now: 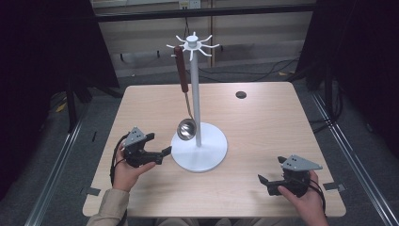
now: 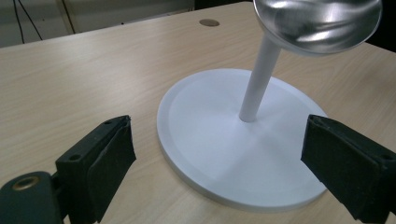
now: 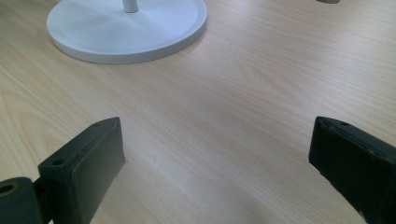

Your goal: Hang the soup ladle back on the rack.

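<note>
A light wooden tabletop [image 1: 263,136] carries a white utensil stand [image 1: 197,146] at frame centre, a steel ladle [image 1: 184,94] with a brown handle hanging from its top hooks. The left hand-held gripper [image 1: 160,146], jaws apart, sits just left of the stand's base; the right hand-held gripper [image 1: 263,181], also spread, rests at lower right.

- The high view looks forward and down over the whole pale wooden table [image 1: 263,122].
- Both gripper views sit low and close, sharing the round white stand base [image 2: 233,154] [image 3: 126,32].
</note>
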Demonstrator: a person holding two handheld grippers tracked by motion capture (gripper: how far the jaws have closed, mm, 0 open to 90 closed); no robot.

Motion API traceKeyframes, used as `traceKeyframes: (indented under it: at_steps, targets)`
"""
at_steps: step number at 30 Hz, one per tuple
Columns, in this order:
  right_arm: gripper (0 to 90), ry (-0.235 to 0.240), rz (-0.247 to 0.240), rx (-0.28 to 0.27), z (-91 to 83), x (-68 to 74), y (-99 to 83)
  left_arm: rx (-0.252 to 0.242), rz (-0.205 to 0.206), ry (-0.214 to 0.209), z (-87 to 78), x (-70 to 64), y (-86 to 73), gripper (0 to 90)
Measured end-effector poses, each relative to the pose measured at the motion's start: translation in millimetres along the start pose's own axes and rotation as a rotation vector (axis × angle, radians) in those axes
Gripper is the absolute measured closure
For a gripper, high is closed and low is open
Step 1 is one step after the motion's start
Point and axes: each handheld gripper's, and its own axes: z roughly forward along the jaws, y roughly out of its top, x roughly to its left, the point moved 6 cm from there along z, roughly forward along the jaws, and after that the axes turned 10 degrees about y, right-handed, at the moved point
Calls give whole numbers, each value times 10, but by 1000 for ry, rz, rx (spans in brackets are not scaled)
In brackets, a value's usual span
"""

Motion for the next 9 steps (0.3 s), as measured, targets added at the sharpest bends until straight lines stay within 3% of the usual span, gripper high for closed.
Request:
traceKeyframes:
  at_steps: [4, 9]
  targets:
    - [30, -3, 1, 1, -4, -5, -1, 32, 32, 14, 21, 4, -54, 93]
    - [30, -3, 2, 2, -1, -4, -4, 62, 35, 7, 39, -3, -80, 94]
